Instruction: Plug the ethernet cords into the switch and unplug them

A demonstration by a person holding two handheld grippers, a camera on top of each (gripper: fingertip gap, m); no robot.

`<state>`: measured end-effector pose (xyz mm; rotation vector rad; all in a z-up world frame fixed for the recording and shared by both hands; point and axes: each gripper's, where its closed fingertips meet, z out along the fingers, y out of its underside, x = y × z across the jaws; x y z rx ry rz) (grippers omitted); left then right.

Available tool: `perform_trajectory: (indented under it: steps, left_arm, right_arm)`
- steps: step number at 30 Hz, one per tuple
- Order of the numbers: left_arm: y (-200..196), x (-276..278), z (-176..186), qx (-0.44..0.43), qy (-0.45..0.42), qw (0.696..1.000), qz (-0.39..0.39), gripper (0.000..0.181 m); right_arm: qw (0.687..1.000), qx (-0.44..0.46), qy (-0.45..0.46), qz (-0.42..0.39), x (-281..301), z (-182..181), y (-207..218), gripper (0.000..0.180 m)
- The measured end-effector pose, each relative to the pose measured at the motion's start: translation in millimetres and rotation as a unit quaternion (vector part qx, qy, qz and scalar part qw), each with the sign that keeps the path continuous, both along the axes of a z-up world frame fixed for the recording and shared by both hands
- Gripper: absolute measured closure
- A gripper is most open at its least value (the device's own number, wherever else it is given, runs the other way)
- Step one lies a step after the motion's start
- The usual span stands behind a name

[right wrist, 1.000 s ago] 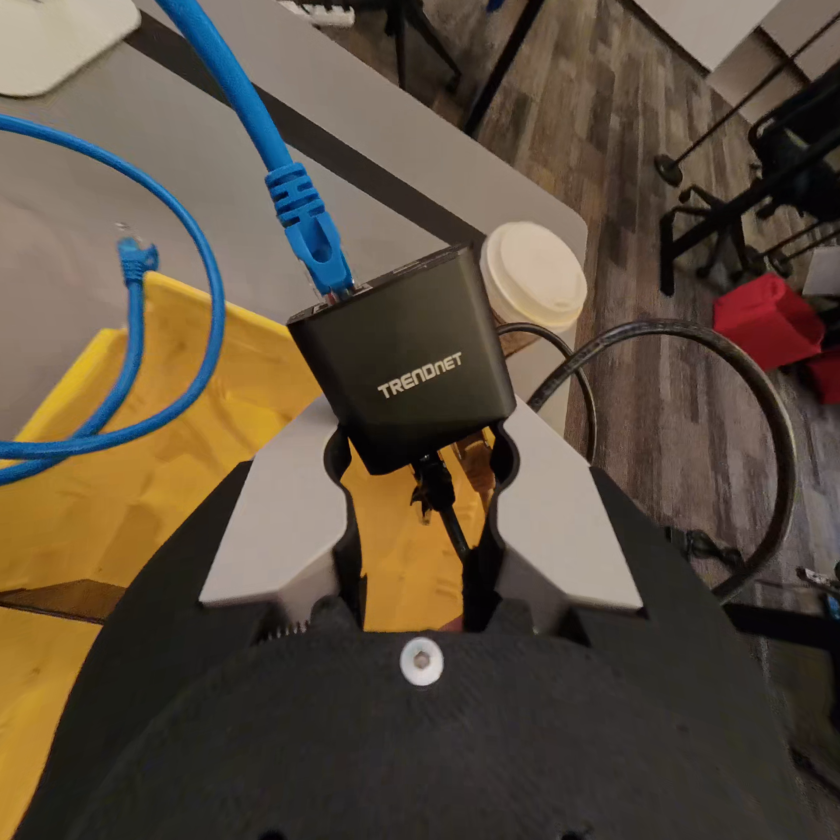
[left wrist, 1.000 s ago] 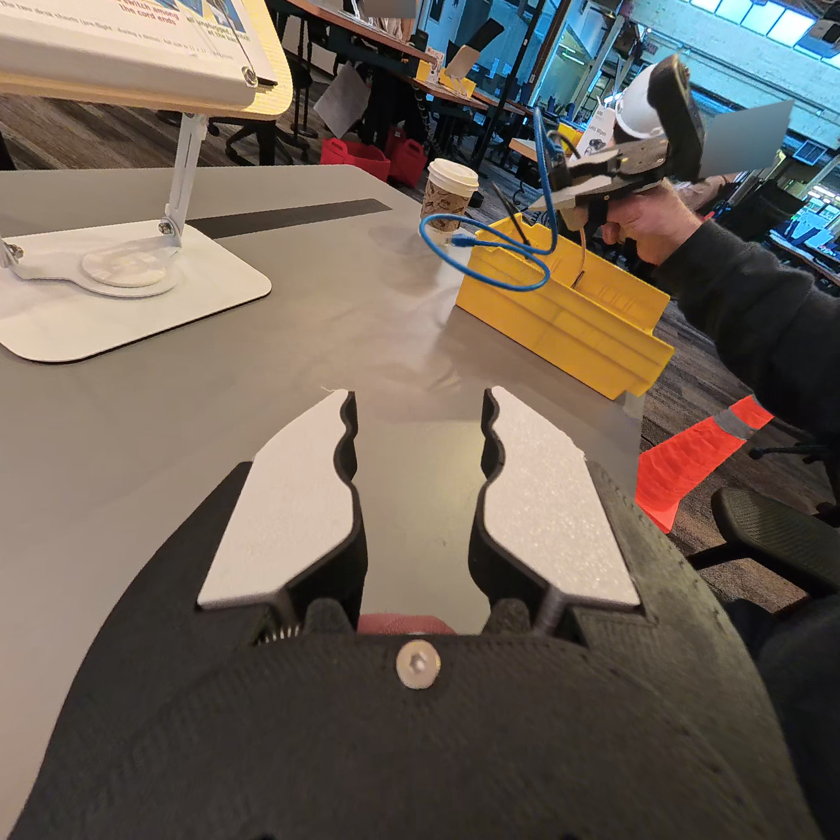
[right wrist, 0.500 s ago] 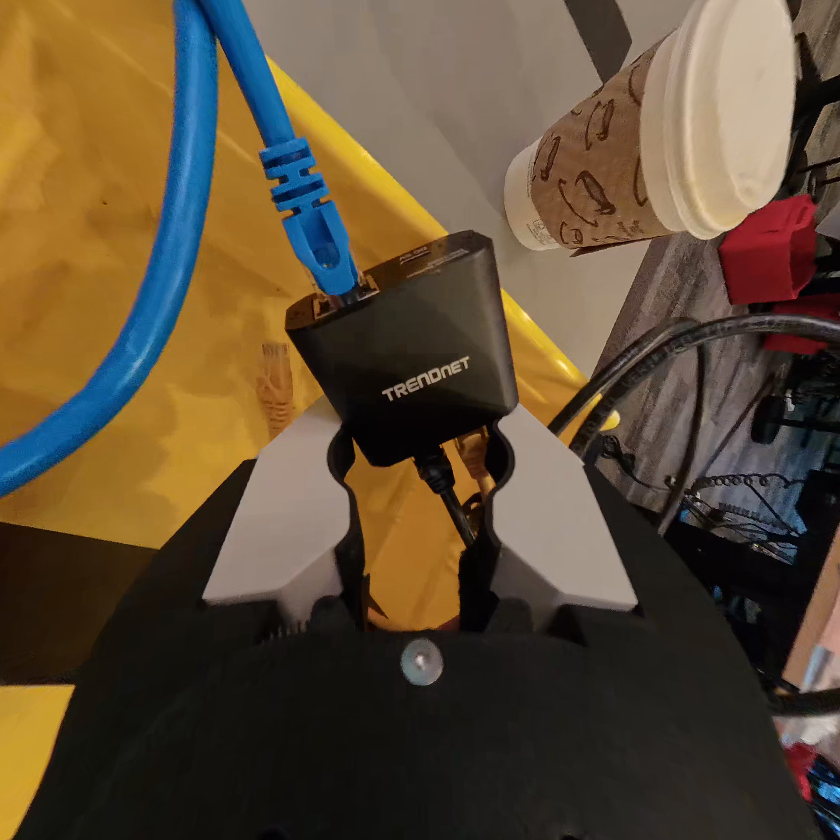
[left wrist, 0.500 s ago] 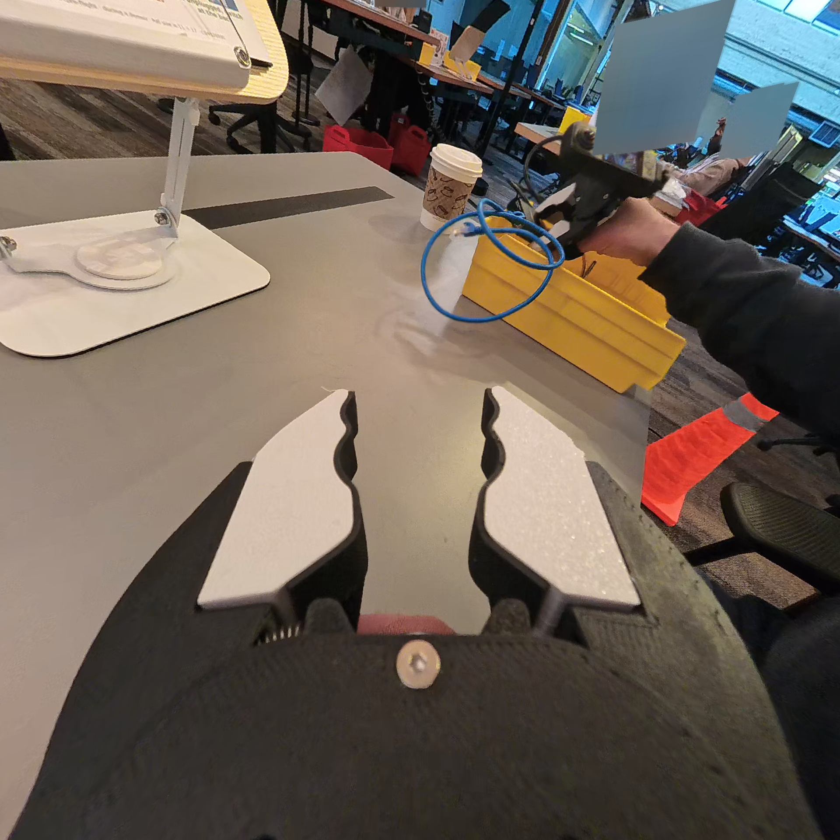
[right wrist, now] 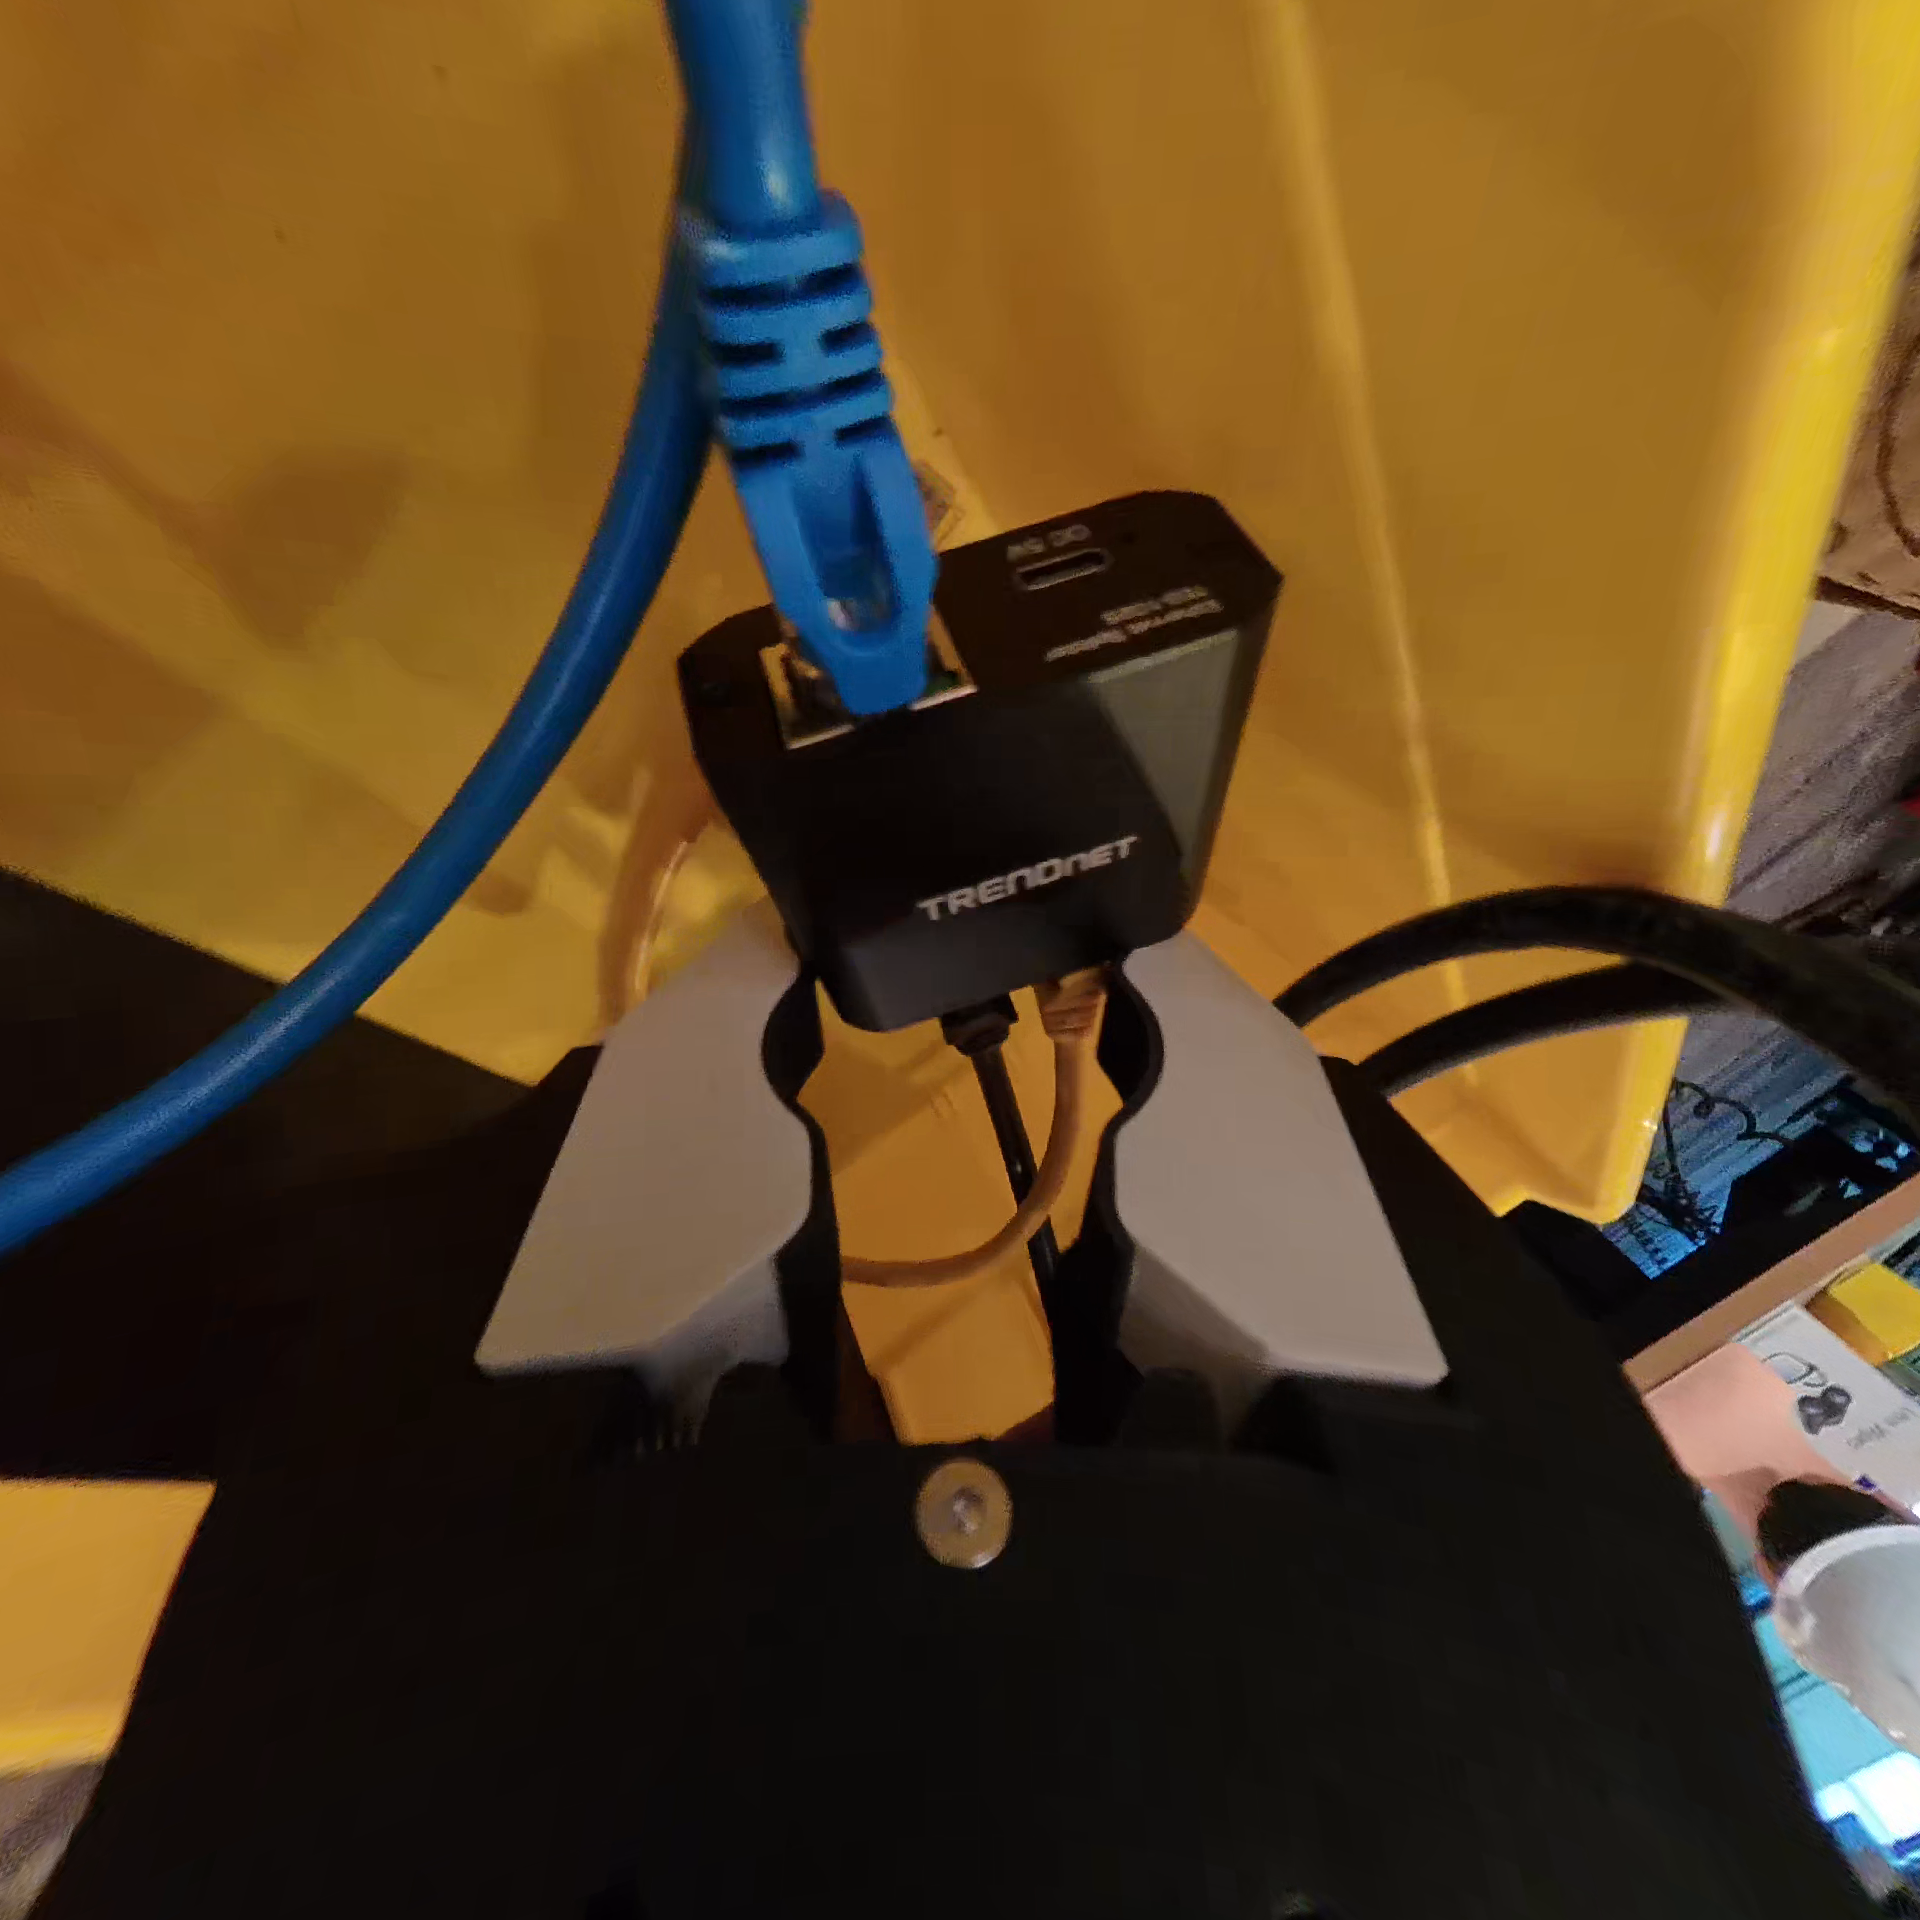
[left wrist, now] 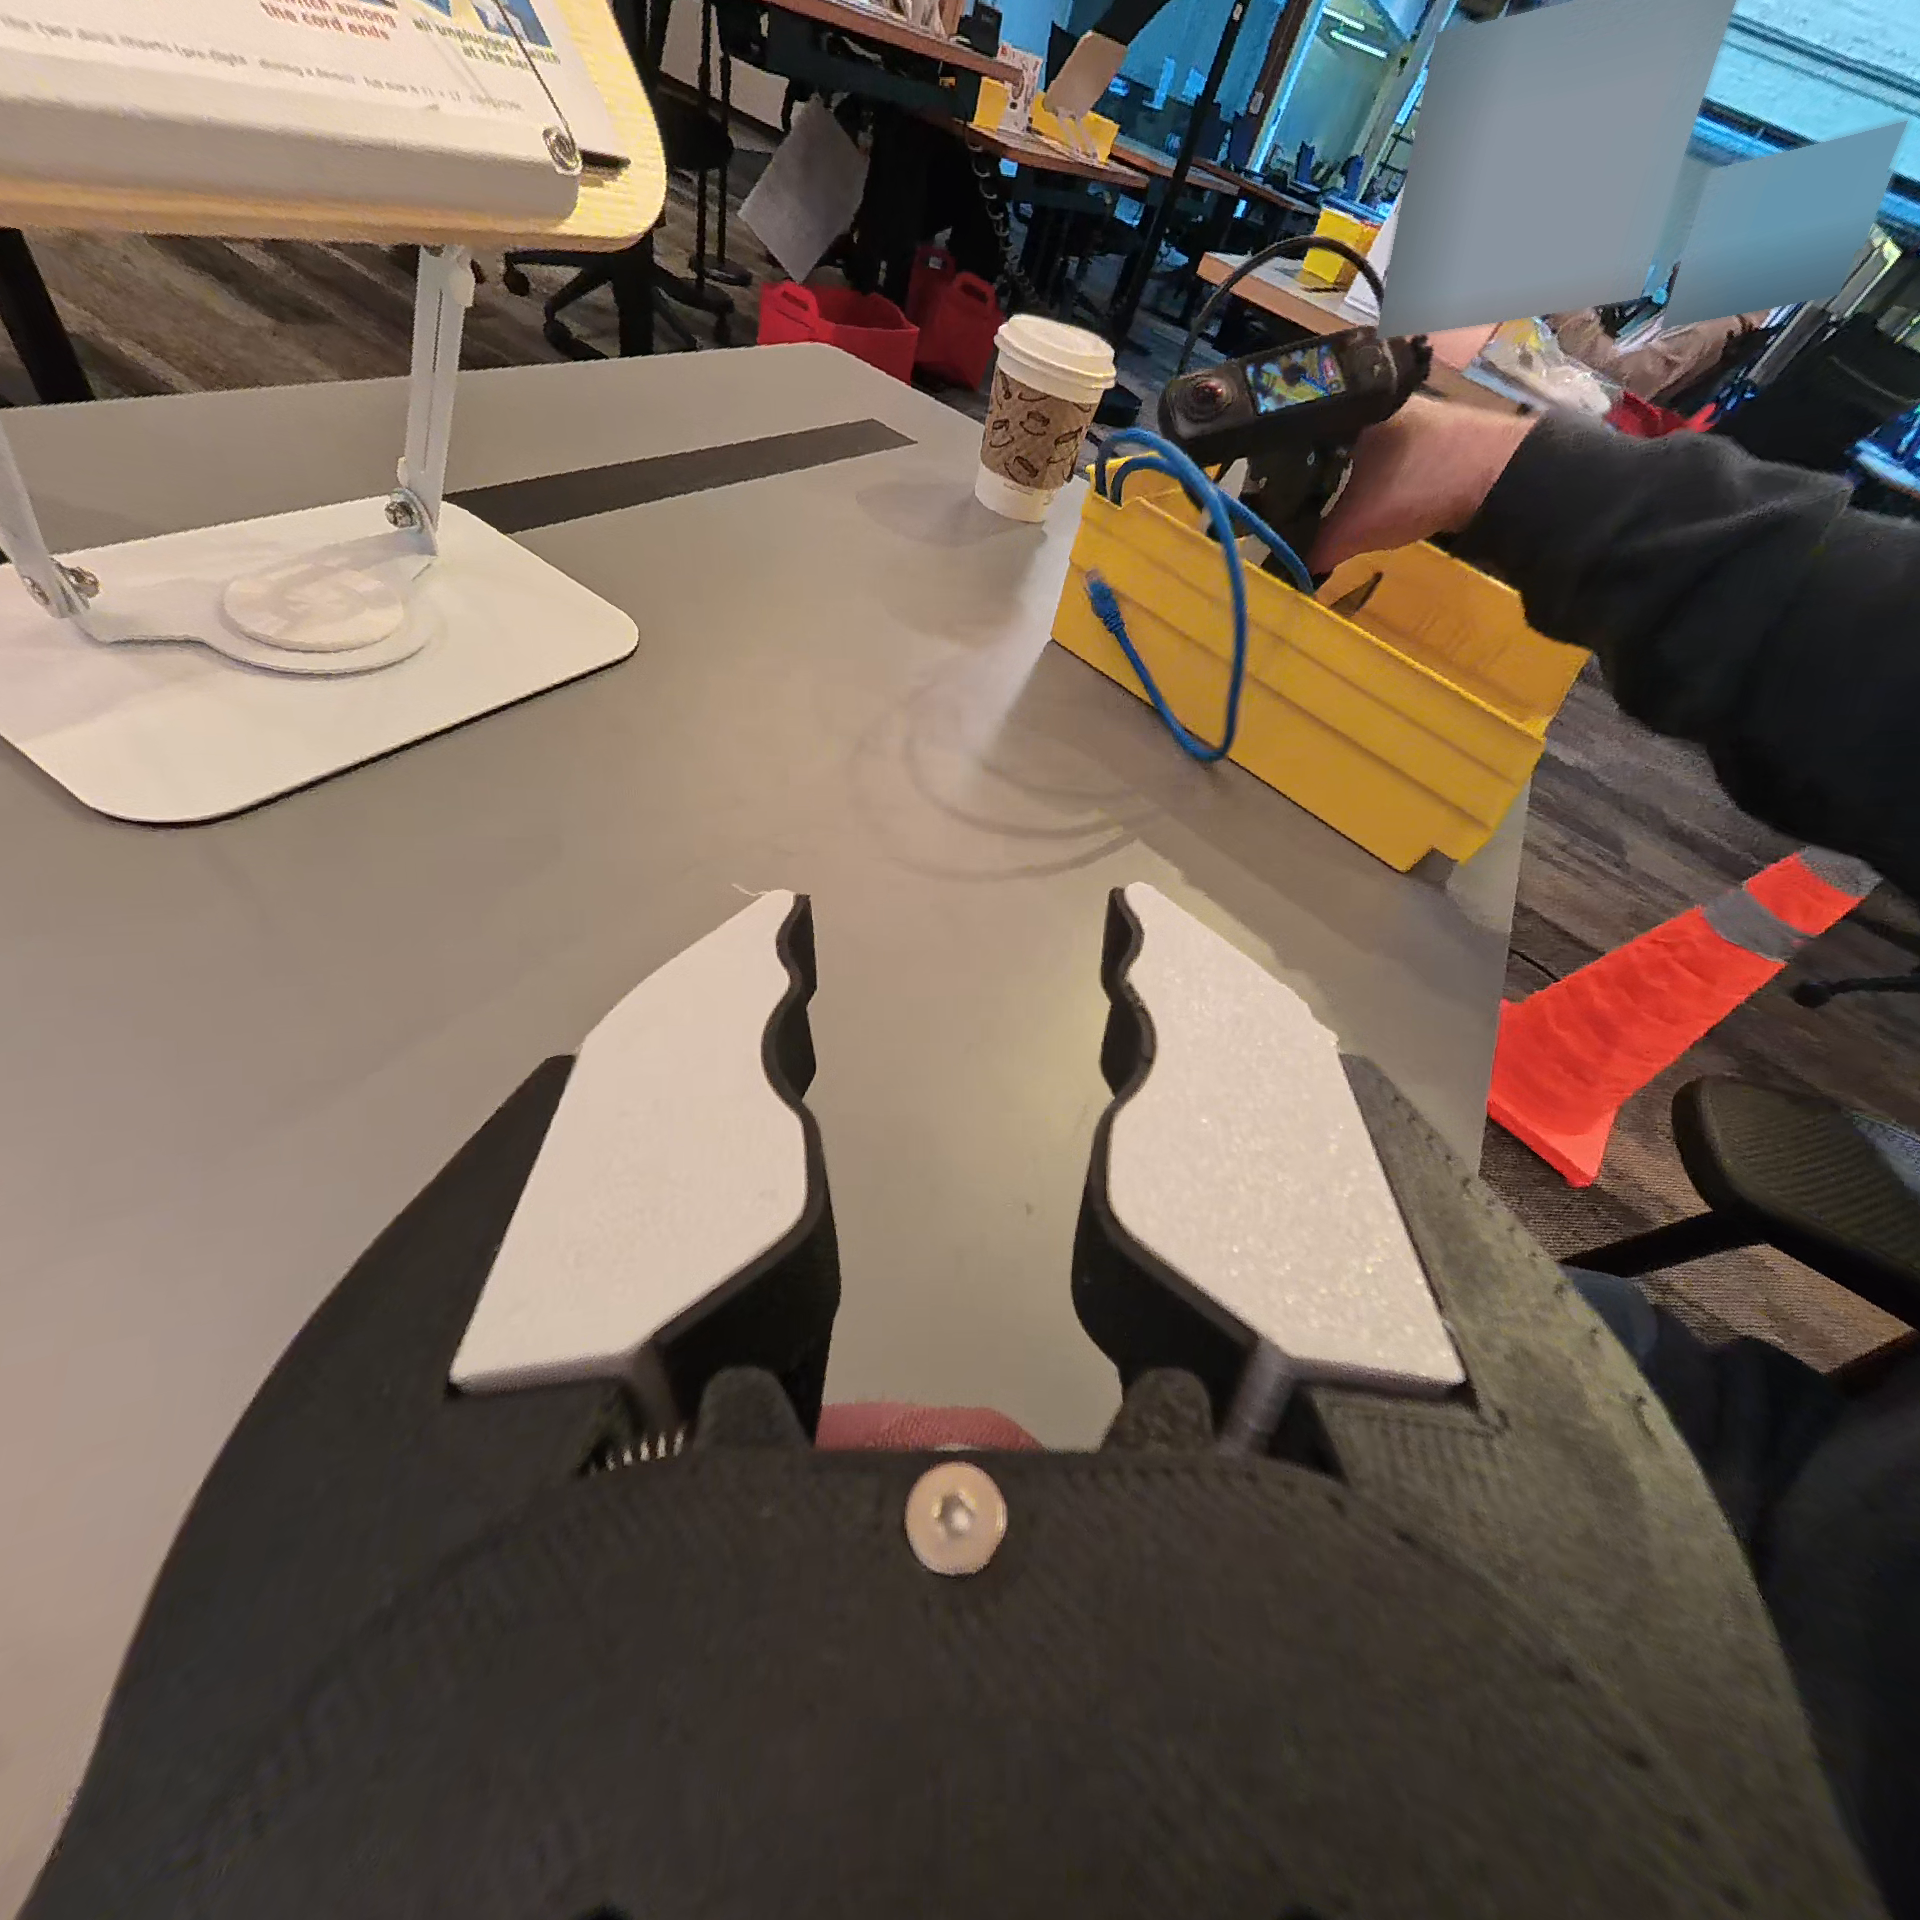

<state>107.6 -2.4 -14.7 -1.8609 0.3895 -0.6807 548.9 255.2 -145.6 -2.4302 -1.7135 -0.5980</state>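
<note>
My right gripper [right wrist: 961, 977] is shut on a small black switch [right wrist: 987, 790] and holds it down inside the yellow bin [right wrist: 1351, 312]. A blue ethernet cord [right wrist: 810, 416] is plugged into the switch's far end. A black cord [right wrist: 1003, 1101] and a thin yellow cord [right wrist: 1070, 1049] come out of its near end, between my fingers. In the left wrist view the blue cord [left wrist: 1226, 623] loops over the bin's wall [left wrist: 1299, 707], with its loose plug hanging outside. My left gripper [left wrist: 956, 914] is open and empty above the grey table [left wrist: 520, 935].
A paper coffee cup [left wrist: 1039, 426] stands just behind the bin. A white stand base [left wrist: 312, 644] with a board on top sits at the table's far left. An orange cone [left wrist: 1662, 987] and a chair are off the table's right edge. One gripper's finger ends stand about 55 centimeters off the other's.
The right gripper has lowered the switch and its cords from above the bin down into it. The blue loop now drapes over the bin wall. The left gripper has stayed still.
</note>
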Motion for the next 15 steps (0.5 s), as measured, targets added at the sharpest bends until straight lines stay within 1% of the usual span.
perform_trajectory:
  steps: [2, 4, 7, 9, 12, 13, 14, 15]
  left_arm:
    - [-1.8, -1.9, 1.4, 0.001, 0.004, 1.0, 0.0, 0.128]
    - [-2.8, -4.6, 1.7, 0.0, 0.009, 1.0, 0.003, 0.127]
    - [-3.0, -7.9, 3.7, 0.001, 0.014, 1.0, 0.009, 0.127]
    - [-3.3, -11.2, 7.6, 0.007, 0.022, 1.0, 0.015, 0.126]
    - [-3.9, -16.3, 14.3, 0.014, 0.029, 0.999, 0.023, 0.126]
    - [-3.9, -18.0, 16.3, 0.017, 0.032, 0.999, 0.026, 0.126]
    - [-4.2, -19.5, 18.3, 0.019, 0.035, 0.999, 0.029, 0.126]
    - [-4.6, -20.1, 20.3, 0.021, 0.036, 0.999, 0.029, 0.126]
  right_arm:
    - [1.0, -0.017, -0.019, 0.009, 0.3, 5.7, -6.8, 0.113]
    - [1.0, -0.026, -0.001, 0.012, -7.2, 16.9, -14.3, 0.102]
    - [0.999, -0.027, 0.024, 0.014, -14.1, 41.6, -26.2, 0.102]
    - [0.999, -0.014, 0.042, 0.018, -17.5, 61.4, -32.8, 0.099]
    - [0.998, 0.01, 0.068, 0.014, -17.5, 86.1, -39.5, 0.103]
    - [0.998, 0.025, 0.058, 0.015, -13.5, 94.5, -41.5, 0.102]
    - [0.997, 0.044, 0.061, 0.027, -16.0, 103.7, -43.6, 0.102]
    - [0.994, 0.046, 0.093, 0.044, -29.6, 110.3, -51.5, 0.1]
